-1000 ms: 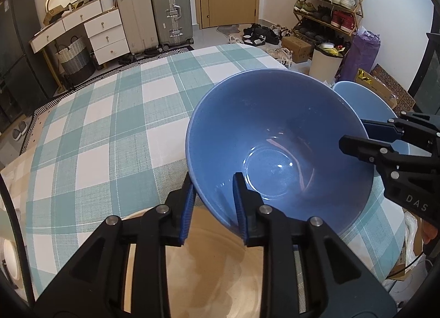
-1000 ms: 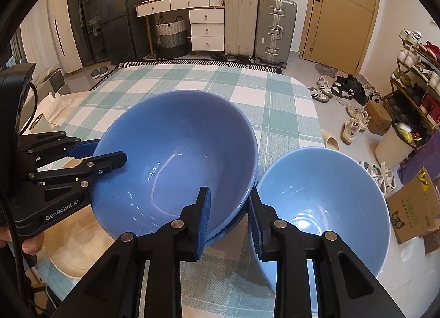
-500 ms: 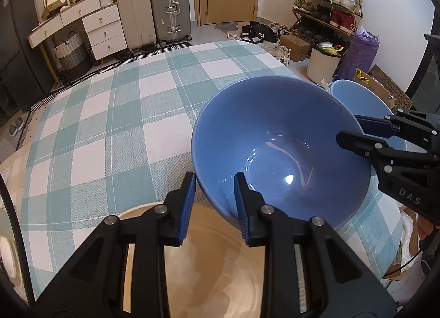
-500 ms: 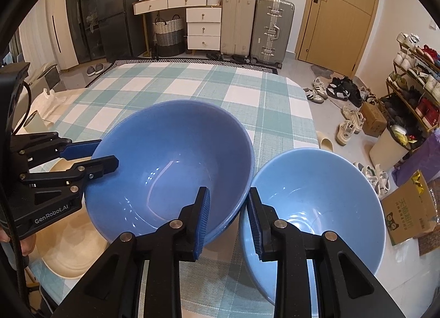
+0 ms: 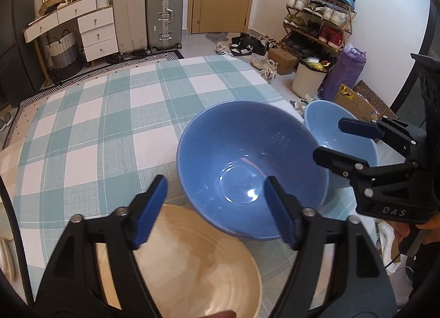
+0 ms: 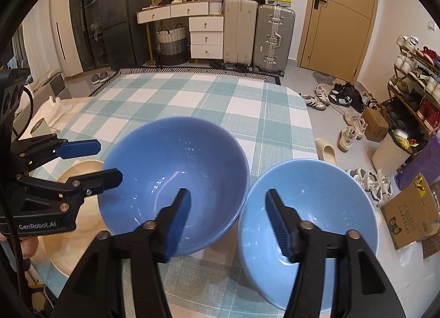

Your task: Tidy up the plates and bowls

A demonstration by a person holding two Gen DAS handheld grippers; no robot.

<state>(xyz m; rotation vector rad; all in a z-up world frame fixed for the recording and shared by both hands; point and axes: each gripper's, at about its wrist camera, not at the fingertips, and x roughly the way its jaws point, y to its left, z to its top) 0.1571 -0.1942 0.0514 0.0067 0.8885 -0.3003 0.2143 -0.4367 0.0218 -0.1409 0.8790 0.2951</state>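
Observation:
A deep blue bowl (image 5: 247,164) (image 6: 176,180) rests on the checked tablecloth, with its near left edge over a cream plate (image 5: 187,268) (image 6: 74,224). A paler blue bowl (image 5: 330,125) (image 6: 310,224) stands touching it on the right. My left gripper (image 5: 216,208) is open, its fingers astride the deep blue bowl's near rim without touching it. My right gripper (image 6: 228,219) is open, its fingers astride the spot where the two bowls meet.
The teal and white checked table (image 5: 110,114) stretches away behind the bowls. The table's right edge (image 6: 310,131) drops to a floor with shoes and a cardboard box (image 6: 409,216). Suitcases and drawers stand far behind.
Both grippers have opened and let go of the bowl rims they pinched. The deep blue bowl has come down onto the table and plate. Both grippers have drawn back a little.

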